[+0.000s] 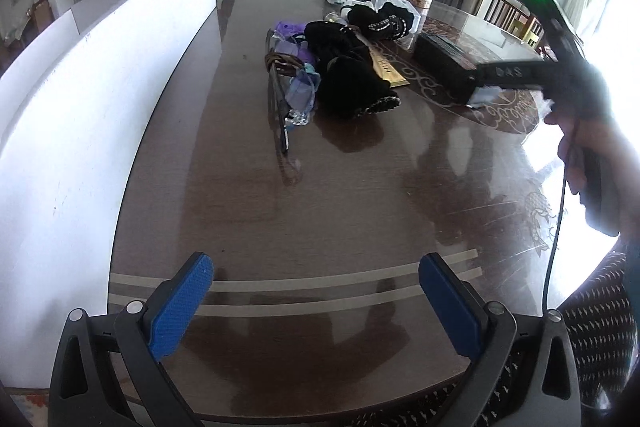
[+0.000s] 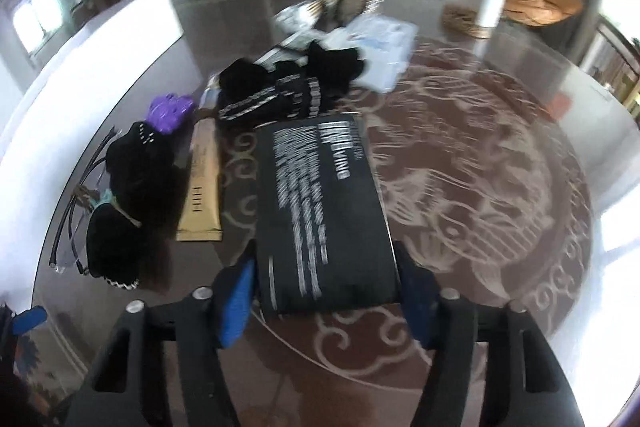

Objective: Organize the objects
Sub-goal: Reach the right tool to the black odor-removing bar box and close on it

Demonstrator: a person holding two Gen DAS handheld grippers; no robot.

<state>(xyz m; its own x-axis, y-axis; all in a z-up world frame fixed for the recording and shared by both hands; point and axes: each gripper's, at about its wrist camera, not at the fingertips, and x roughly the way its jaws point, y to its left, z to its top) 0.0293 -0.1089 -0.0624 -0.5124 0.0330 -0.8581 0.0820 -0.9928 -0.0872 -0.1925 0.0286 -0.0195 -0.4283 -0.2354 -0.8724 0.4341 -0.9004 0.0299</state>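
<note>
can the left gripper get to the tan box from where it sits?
Probably yes. The left gripper hangs open over bare table, nothing between its jaws. The tan box lies further in, wedged between black clothing and the black box that the right gripper holds.

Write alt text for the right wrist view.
The right tool grips the near end of a black box with white print, over a patterned brown table. Black garments, a tan box and a purple item lie left.
</note>
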